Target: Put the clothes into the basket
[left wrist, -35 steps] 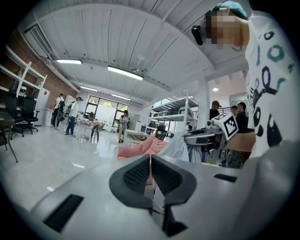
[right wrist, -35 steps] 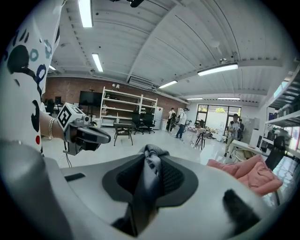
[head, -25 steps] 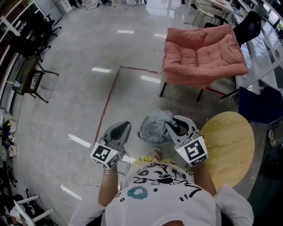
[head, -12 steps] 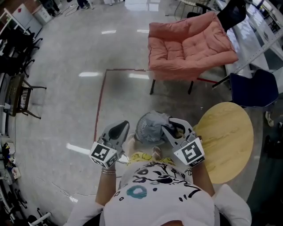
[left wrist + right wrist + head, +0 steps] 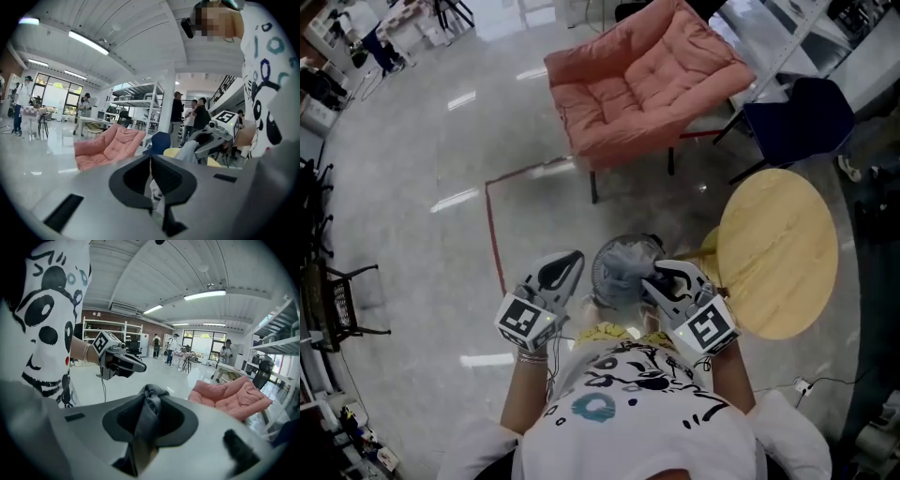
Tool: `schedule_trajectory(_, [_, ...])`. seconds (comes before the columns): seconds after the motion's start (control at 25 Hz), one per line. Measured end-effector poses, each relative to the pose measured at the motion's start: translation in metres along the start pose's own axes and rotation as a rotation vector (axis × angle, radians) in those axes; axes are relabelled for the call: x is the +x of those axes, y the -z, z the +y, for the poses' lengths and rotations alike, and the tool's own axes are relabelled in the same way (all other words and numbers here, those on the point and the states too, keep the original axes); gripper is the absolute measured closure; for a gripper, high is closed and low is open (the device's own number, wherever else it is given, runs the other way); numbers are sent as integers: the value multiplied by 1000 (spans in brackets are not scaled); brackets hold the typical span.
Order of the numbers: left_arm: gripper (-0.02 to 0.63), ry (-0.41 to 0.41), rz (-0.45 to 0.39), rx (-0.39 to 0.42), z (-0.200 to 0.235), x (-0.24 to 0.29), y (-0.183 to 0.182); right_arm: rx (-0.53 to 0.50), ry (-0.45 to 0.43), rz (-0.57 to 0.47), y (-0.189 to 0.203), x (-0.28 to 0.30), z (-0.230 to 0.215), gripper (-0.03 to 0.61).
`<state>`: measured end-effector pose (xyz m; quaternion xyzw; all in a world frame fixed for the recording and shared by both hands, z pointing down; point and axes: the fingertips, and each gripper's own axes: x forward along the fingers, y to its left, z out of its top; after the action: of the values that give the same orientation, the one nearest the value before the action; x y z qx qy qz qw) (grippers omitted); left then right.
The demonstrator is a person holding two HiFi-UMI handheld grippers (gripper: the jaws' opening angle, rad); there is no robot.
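My right gripper (image 5: 661, 275) is shut on a grey garment (image 5: 626, 258), which bunches between its jaws (image 5: 149, 399) and hangs over a round pale slatted basket (image 5: 598, 278) on the floor just in front of me. My left gripper (image 5: 567, 265) is level with it, to the basket's left, jaws together with nothing in them (image 5: 150, 159). From the left gripper view, the right gripper (image 5: 216, 138) shows with the grey garment (image 5: 188, 151) trailing from it. The right gripper view catches the left gripper (image 5: 123, 363) side-on.
A pink cushioned chair (image 5: 642, 80) stands on the shiny floor beyond the basket. A round wooden table (image 5: 778, 246) is close on the right, with a dark blue chair (image 5: 792, 117) behind it. Red tape (image 5: 492, 230) marks the floor. Several people stand far off (image 5: 190, 115).
The view has swung round, so the pink chair and wooden table have slid left. Both grippers stay by the basket; the right one has sunk slightly with the grey garment.
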<state>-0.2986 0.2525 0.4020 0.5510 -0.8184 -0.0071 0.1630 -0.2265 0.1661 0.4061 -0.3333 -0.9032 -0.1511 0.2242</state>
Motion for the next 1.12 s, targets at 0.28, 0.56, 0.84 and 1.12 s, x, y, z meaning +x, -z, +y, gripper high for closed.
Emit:
schedule_trajectory(0.28, [597, 124, 65, 8, 16, 9, 15, 41, 132, 56, 7, 10, 1, 492])
schedule_trajectory(0.56, [597, 101, 134, 13, 19, 21, 49, 35, 87, 124, 34, 24, 7, 492])
schedule_trajectory(0.84, [597, 46, 116, -84, 19, 51, 74, 21, 6, 143, 74, 41, -1, 492])
schedule_trajectory(1.12, [597, 66, 143, -112, 9, 66, 129, 65, -23, 183, 131, 81, 6, 492])
